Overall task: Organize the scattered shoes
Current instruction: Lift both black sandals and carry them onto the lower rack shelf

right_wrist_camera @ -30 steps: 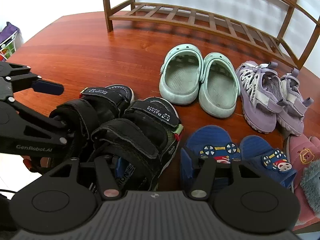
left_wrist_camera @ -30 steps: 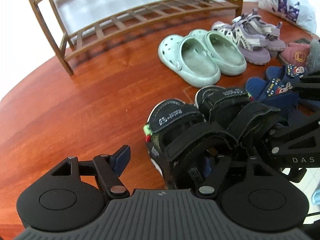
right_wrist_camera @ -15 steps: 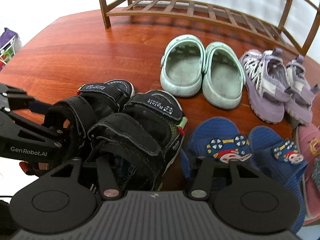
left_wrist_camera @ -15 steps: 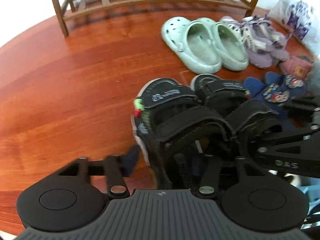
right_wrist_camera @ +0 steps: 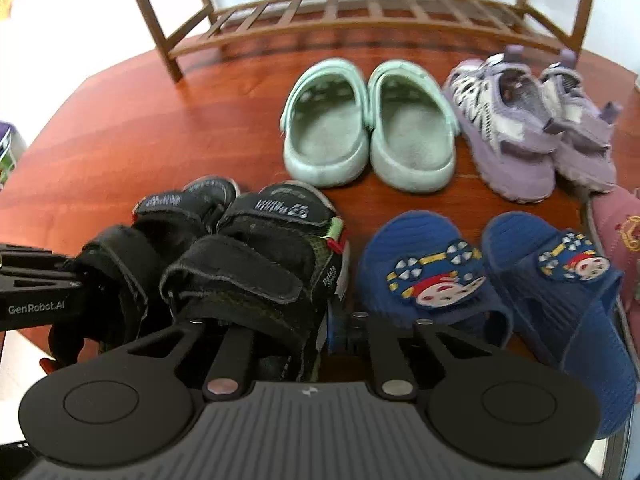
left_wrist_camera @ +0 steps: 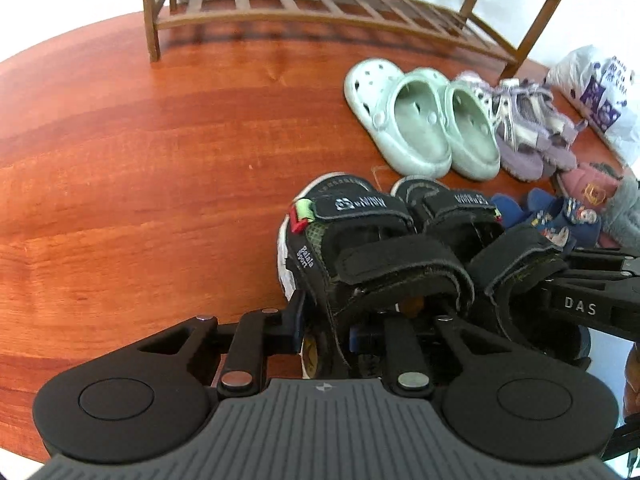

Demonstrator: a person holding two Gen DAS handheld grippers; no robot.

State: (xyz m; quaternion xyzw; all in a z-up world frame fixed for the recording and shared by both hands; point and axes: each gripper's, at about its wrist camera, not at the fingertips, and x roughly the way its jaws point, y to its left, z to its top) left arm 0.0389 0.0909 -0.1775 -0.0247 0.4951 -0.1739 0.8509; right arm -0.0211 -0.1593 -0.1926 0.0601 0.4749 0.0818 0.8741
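A pair of black strap sandals sits side by side on the red-brown wooden surface (left_wrist_camera: 140,180). My left gripper (left_wrist_camera: 328,328) is shut on the outer heel wall of the left black sandal (left_wrist_camera: 360,240). My right gripper (right_wrist_camera: 316,336) is shut on the outer heel wall of the right black sandal (right_wrist_camera: 260,248), with one of its fingers hidden inside the shoe. Each gripper's body shows at the edge of the other's view. A slatted wooden shoe rack (left_wrist_camera: 320,4) stands ahead at the far edge, its low shelf bare.
Mint clogs (right_wrist_camera: 368,128) and purple sandals (right_wrist_camera: 528,128) lie between the black pair and the rack. Blue cartoon slippers (right_wrist_camera: 440,272) lie right of the black pair, a pink slipper (right_wrist_camera: 620,220) beyond them. A white printed bag (left_wrist_camera: 600,96) sits far right. Bare wood lies to the left.
Both grippers went from open around the sandal heels to shut on their walls. Both views have swung to face the rack more squarely, and the right view is blurred by motion.
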